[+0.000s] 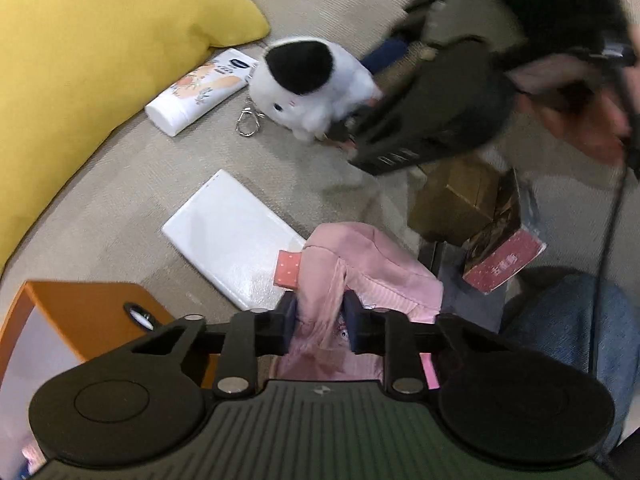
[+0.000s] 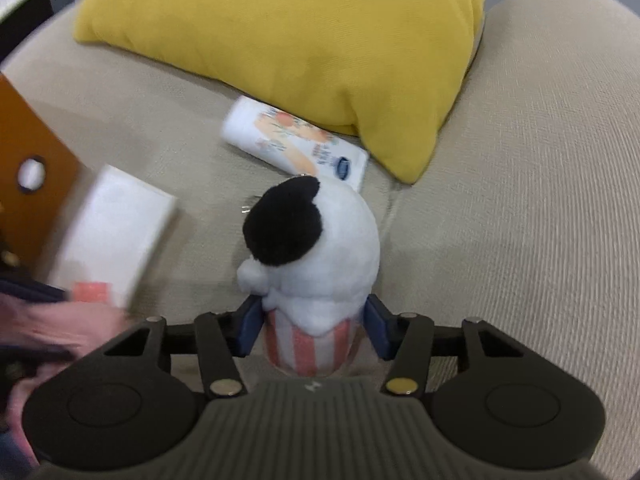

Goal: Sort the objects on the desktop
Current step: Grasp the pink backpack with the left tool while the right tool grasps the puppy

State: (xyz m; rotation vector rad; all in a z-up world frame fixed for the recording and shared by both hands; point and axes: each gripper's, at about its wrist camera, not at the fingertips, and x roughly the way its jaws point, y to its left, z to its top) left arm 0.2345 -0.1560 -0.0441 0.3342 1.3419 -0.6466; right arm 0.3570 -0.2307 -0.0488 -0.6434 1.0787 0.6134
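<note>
Progress assessment: I judge the sorting to be at an early stage, with most items loose on the beige sofa seat (image 2: 520, 200) and none visibly put away.

My left claw (image 1: 318, 316) is pinching a fold of the pink garment (image 1: 372, 268), which lies at the near edge, partly over the white flat box (image 1: 232, 236). A small red card (image 1: 289, 269) sits between box and garment.

My right claw (image 2: 314, 326) has its pads against the striped base of the white plush toy (image 2: 320, 240); the pads appear to press on both sides, so I take it as gripped. The toy stands near the middle of the seat, its keyring (image 1: 248, 122) trailing on the left in the left wrist view.

Not yet handled: the white tube (image 2: 296, 146), lying far behind the toy and tucked under a corner of the yellow cushion (image 2: 300, 36); a brown cardboard box (image 1: 456, 196) and a red-edged packet (image 1: 506, 262) on the right.

An orange container (image 1: 84, 316) stands at the near left. I presume it is the destination; its contents are not clear.
</note>
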